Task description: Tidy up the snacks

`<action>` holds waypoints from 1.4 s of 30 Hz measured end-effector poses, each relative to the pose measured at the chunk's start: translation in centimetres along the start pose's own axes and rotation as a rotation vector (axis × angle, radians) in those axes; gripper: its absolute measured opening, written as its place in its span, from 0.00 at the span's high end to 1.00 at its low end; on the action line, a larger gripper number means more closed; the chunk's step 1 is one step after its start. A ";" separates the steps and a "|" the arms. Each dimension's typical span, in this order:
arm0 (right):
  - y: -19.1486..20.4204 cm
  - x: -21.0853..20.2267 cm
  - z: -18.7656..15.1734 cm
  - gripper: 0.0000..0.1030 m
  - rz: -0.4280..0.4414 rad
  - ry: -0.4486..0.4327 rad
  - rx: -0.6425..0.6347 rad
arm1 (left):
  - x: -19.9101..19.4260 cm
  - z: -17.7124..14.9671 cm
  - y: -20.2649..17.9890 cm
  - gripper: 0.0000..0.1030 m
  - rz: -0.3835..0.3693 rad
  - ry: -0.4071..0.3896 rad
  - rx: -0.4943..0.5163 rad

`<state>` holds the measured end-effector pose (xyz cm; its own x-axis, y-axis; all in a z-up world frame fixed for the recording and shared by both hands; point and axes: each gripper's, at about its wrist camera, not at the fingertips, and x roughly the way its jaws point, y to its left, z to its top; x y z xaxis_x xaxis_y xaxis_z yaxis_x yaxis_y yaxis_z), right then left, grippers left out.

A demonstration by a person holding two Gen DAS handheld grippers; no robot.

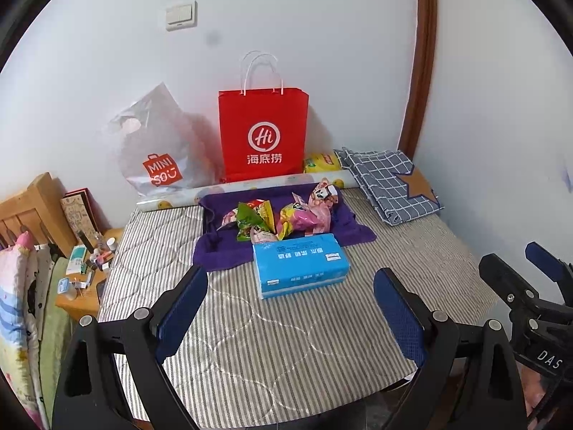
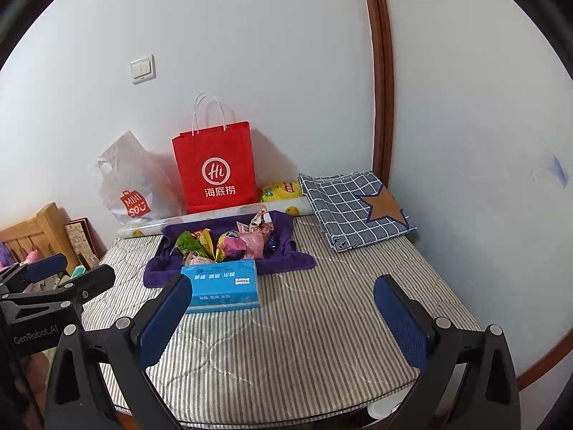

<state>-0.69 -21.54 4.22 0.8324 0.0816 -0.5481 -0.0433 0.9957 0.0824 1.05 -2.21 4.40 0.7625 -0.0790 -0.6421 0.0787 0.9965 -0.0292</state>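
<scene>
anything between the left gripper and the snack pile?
Yes: the blue tissue pack sits between the open left gripper and the snack packets, clearest in the left wrist view.

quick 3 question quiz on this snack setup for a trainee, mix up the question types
1. True or false: the snack packets lie on the purple towel.
2. What stands nearest the left tongs? A) red paper bag B) blue tissue pack C) checked folded cloth
3. Fill in: both the left tongs and the right tongs are ____, holding nothing.

Key: 1 true; 2 B; 3 open
</scene>
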 end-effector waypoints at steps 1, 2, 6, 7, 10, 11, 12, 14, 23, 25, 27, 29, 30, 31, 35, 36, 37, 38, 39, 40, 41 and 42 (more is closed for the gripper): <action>0.0 0.0 0.0 0.00 -0.002 0.000 0.000 | 0.0 0.0 0.1 0.09 0.000 0.000 0.000; 0.0 0.0 -0.1 0.00 -0.004 0.002 0.001 | 0.0 0.0 0.1 0.09 -0.001 0.001 0.000; -0.2 0.1 -0.1 0.00 -0.004 0.005 0.008 | 0.0 -0.1 0.3 0.09 -0.001 0.001 -0.002; -0.2 0.1 -0.1 0.00 -0.004 0.005 0.008 | 0.0 -0.1 0.3 0.09 -0.001 0.001 -0.004; -0.2 0.0 -0.1 0.00 -0.005 0.002 0.008 | 0.0 -0.1 0.3 0.09 -0.004 0.003 -0.004; -0.2 0.0 -0.1 0.00 -0.004 0.000 0.008 | -0.1 -0.2 0.3 0.09 -0.003 0.003 -0.002; -0.2 -0.1 -0.1 0.00 -0.002 -0.002 0.009 | -0.1 -0.2 0.2 0.09 -0.003 0.002 0.000; -0.2 -0.2 -0.1 0.00 -0.003 -0.005 0.009 | -0.2 -0.2 0.2 0.09 -0.004 0.001 0.000; 0.0 -0.8 0.0 0.00 -0.001 -0.017 0.005 | -0.4 -0.2 0.1 0.09 -0.007 -0.006 -0.002; 0.2 -0.9 0.0 0.00 0.002 -0.019 0.004 | -0.4 -0.1 0.2 0.09 -0.006 -0.005 -0.002; 0.2 -0.9 0.0 0.00 0.003 -0.021 0.003 | -0.4 -0.1 0.2 0.09 -0.005 -0.006 -0.003; 0.3 -1.0 0.1 0.00 0.004 -0.020 0.002 | -0.4 -0.1 0.2 0.09 -0.004 -0.006 -0.004; 0.3 -1.0 0.0 0.00 0.004 -0.021 0.001 | -0.4 -0.1 0.3 0.09 -0.003 -0.005 -0.005; 0.3 -1.1 0.0 0.00 0.003 -0.021 0.001 | -0.4 0.0 0.3 0.09 -0.003 -0.005 -0.006; 0.4 -1.2 0.0 0.00 0.006 -0.024 0.002 | -0.5 0.0 0.3 0.09 -0.003 -0.005 -0.006; 0.5 -1.2 0.0 0.00 0.007 -0.024 0.002 | -0.5 0.0 0.3 0.09 -0.003 -0.005 -0.007; 0.5 -1.2 0.0 0.00 0.007 -0.025 0.001 | -0.5 0.0 0.3 0.09 -0.003 -0.005 -0.008; 0.6 -1.2 0.1 0.00 0.007 -0.026 -0.001 | -0.5 0.0 0.3 0.09 -0.003 -0.006 -0.007; 0.6 -1.2 0.1 0.00 0.007 -0.026 -0.001 | -0.5 0.0 0.3 0.09 -0.003 -0.005 -0.006; 0.6 -1.3 0.1 0.00 0.007 -0.026 0.000 | -0.5 0.0 0.3 0.09 -0.002 -0.006 -0.007; 0.6 -1.3 0.1 0.00 0.008 -0.026 0.000 | -0.5 0.0 0.3 0.09 -0.002 -0.007 -0.007; 0.6 -1.3 0.1 0.00 0.008 -0.026 -0.001 | -0.5 0.0 0.3 0.09 -0.003 -0.007 -0.007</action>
<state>-1.73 -21.07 5.03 0.8461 0.0884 -0.5257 -0.0503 0.9950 0.0863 0.67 -1.87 4.69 0.7668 -0.0820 -0.6366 0.0766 0.9964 -0.0361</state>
